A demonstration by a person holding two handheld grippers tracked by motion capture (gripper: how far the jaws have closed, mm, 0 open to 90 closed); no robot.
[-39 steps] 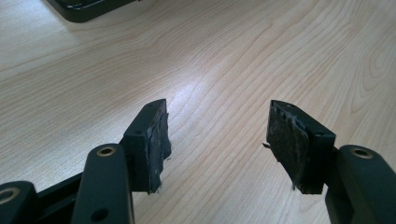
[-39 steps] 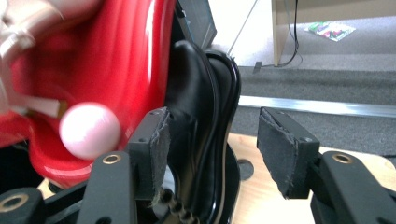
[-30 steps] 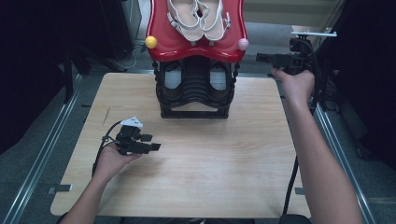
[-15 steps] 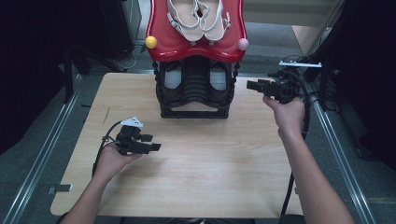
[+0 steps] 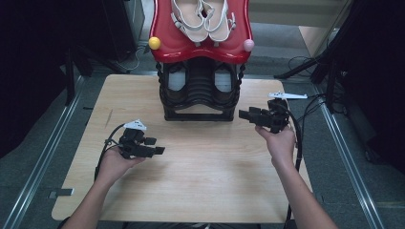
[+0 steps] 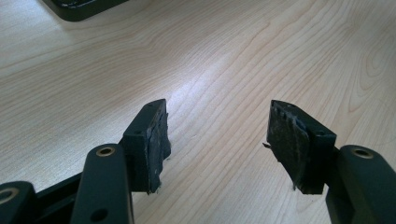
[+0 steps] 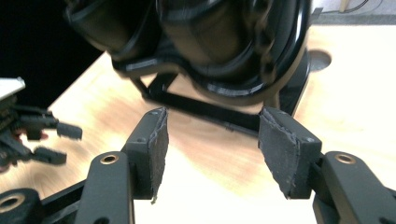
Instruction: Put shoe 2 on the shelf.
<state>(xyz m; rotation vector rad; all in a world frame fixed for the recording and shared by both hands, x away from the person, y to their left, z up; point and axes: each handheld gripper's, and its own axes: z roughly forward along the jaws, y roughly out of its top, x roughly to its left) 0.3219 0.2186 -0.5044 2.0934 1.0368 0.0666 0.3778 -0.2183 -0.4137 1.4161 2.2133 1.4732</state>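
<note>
Wooden table (image 5: 200, 186), black shoe rack (image 5: 200, 98) at 12 o'clock holding white sandals (image 5: 203, 19). Right gripper (image 5: 246, 114) near rack, left gripper (image 5: 155, 145) at 9 o'clock, both spread and empty. Nothing grasped; work looks unstarted.

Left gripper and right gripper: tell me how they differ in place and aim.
The left gripper sits low over bare tabletop, well apart from the black shoe rack; the right gripper hangs close beside that rack's base. The left points toward the table's middle, the right toward the rack. Both are open and hold nothing.
</note>
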